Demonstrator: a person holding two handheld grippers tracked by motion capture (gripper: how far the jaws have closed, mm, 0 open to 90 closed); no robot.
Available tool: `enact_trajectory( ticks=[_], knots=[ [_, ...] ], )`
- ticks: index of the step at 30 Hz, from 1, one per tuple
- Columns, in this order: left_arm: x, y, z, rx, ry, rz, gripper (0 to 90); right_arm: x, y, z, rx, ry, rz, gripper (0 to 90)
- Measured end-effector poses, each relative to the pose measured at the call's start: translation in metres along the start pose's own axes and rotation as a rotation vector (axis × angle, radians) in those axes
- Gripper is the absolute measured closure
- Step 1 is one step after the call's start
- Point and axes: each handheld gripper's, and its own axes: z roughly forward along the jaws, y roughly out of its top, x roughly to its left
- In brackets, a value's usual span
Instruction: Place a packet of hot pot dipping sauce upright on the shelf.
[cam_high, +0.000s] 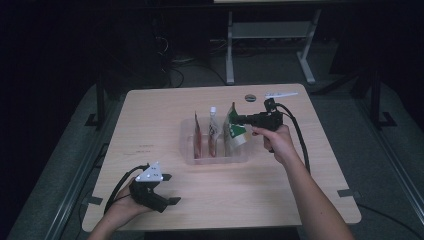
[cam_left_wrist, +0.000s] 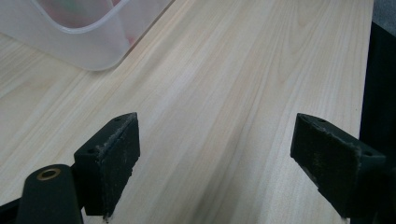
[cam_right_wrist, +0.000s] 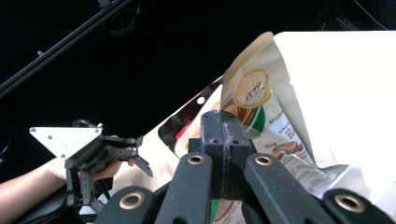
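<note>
A clear tray (cam_high: 190, 150) sits mid-table holding two pouches. The right gripper (cam_high: 237, 119), jaws clamped on a green-and-white pouch (cam_high: 235, 131), holds it at the tray's right end — likely the last to place. The left gripper (cam_high: 169, 189) rests open, well short of the tray — bare table (cam_high: 150, 120) surrounds it.
</note>
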Motion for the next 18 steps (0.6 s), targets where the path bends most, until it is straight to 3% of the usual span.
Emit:
enact_trajectory(
  ticks=[4, 10, 14, 18],
  knots=[
    [0.0003, -0.0005, 0.0006, -0.004, 0.0, -0.004, 15.4, -0.0032, -0.0007, 0.001, 0.001, -0.024, 0.009, 89.2],
    [0.0004, 0.0, 0.0004, 0.001, 0.0, 0.001, 15.4, -0.0029, 0.0008, 0.0008, -0.027, -0.061, -0.004, 80.3],
    [0.0009, -0.0001, 0.0004, 0.002, 0.002, 0.002, 15.4, -0.0011, 0.0014, 0.0002, -0.033, -0.082, -0.027, 65.1],
    [0.0013, 0.0004, 0.0, 0.003, 0.005, 0.005, 15.3, 0.0028, 0.0022, -0.0035, -0.024, -0.142, -0.058, 49.5]
  ],
)
